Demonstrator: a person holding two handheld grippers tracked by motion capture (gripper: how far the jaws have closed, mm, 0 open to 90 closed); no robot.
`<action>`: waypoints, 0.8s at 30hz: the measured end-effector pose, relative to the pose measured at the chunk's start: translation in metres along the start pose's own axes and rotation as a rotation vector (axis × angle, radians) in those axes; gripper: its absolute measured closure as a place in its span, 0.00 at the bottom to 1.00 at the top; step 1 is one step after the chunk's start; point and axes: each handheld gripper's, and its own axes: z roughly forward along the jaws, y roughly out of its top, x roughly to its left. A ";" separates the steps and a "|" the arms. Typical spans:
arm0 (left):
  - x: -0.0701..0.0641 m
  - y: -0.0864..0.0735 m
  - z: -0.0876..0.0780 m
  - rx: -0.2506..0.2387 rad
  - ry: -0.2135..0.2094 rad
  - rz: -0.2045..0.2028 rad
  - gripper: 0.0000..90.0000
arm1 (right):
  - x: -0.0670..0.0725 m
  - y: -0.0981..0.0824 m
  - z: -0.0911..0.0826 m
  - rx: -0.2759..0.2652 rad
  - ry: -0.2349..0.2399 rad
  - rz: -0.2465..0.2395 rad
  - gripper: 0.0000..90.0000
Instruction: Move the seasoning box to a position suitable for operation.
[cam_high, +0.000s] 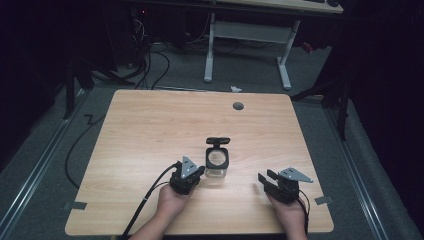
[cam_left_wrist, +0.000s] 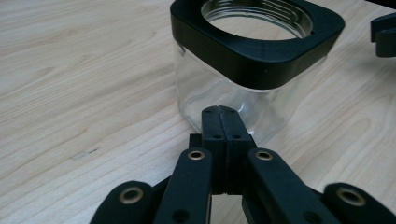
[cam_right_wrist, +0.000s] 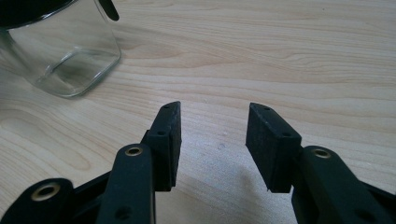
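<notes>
1. Wooden table (cam_high: 150, 130) on a grey floor, in a dark room.
2. Glass jar (cam_high: 217, 163), black-rimmed, upright near the table's front centre.
3. Left gripper (cam_high: 198, 172): jaws pressed together, tips just beside the jar.
4. Right gripper (cam_high: 266, 176): jaws spread, empty, well apart from the jar.

I see the glass jar (cam_right_wrist: 60, 51) cropped top-left in my right gripper view; its rim (cam_left_wrist: 261, 42) clipped in the left gripper view.
</notes>
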 end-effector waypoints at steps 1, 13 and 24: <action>-0.001 -0.001 0.000 0.001 -0.002 -0.002 1.00 | 0.000 0.000 0.000 0.000 0.000 0.001 0.62; -0.008 -0.002 -0.018 0.005 -0.017 -0.027 1.00 | 0.001 0.000 0.001 0.004 0.004 0.000 0.63; -0.028 -0.013 -0.007 0.032 -0.057 -0.011 1.00 | 0.010 0.007 -0.001 -0.038 0.052 -0.025 0.94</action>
